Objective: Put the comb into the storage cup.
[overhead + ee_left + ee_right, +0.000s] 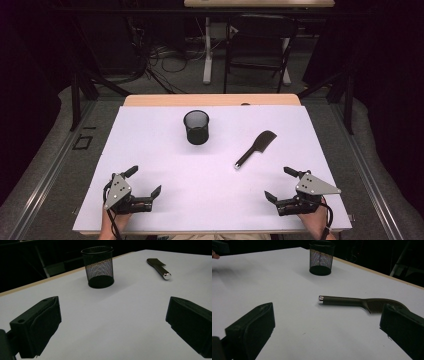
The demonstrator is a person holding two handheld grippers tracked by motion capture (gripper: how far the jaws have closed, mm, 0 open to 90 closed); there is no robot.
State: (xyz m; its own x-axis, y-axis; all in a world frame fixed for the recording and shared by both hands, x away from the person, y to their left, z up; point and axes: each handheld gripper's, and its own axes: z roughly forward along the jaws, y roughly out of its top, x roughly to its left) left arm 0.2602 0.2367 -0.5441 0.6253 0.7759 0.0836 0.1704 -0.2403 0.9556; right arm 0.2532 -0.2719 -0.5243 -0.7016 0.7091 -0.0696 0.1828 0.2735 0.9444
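A black mesh cup point(196, 127) stands upright in the far middle of the white table point(150, 150). To its right lies a dark flat utensil point(255, 149) with a wide blade and a silver-tipped handle. My left gripper point(143, 181) rests near the front left edge, open and empty. Near the front right edge sits my right gripper point(280, 184), also open with nothing between its jaws. The left gripper view faces the cup point(99, 267) and the utensil point(159, 267) far off. In the right gripper view, the utensil point(352, 301) lies just ahead and the cup point(321, 257) beyond.
A wooden strip point(210, 100) borders the table's far edge. Beyond it stand a dark chair point(260, 47), a white table leg point(207, 50) and cables on the floor. Wide bare table surface lies between the grippers and the objects.
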